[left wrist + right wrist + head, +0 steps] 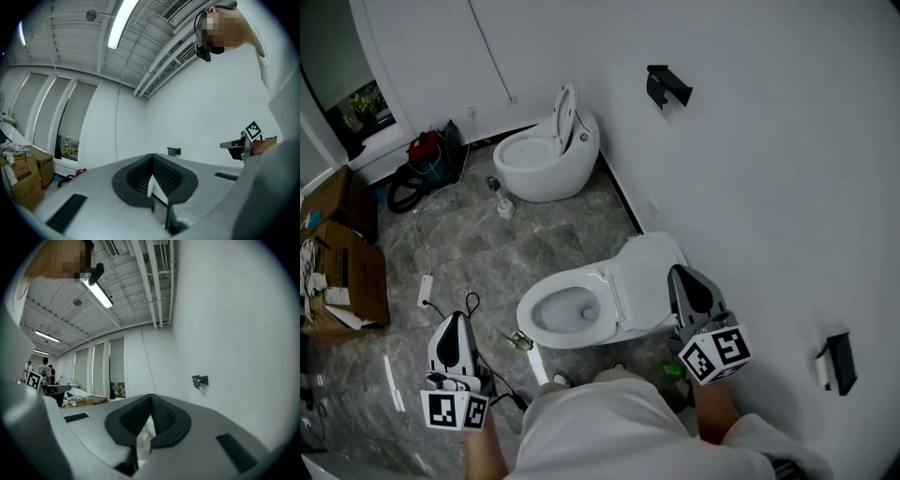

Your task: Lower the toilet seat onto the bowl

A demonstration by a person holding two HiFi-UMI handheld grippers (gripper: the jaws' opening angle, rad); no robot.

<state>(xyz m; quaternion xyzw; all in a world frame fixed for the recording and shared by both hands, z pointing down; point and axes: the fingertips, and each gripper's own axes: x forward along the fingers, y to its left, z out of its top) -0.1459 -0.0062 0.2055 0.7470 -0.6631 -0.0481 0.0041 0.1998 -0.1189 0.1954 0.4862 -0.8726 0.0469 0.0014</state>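
Observation:
A white toilet (pixel 581 309) stands against the right wall in the head view, its bowl (pixel 565 309) uncovered. Its seat and lid (pixel 645 281) lie back behind the bowl, toward the wall. My right gripper (pixel 673 270) hovers over the lid's right side, jaws shut and empty; I cannot tell whether it touches. My left gripper (pixel 456 316) hangs left of the bowl over the floor, apart from the toilet, also shut and empty. In each gripper view the jaws (pixel 152 157) (pixel 151 396) meet and aim up at the white wall.
A second toilet (pixel 546 155) with its seat raised stands farther along the wall. Cardboard boxes (pixel 342 272) sit at the left, a cable and adapter (pixel 427 286) cross the floor, and a green bottle (pixel 522 341) lies by the bowl's base. Black brackets (pixel 666 86) (pixel 836 361) stick out from the wall.

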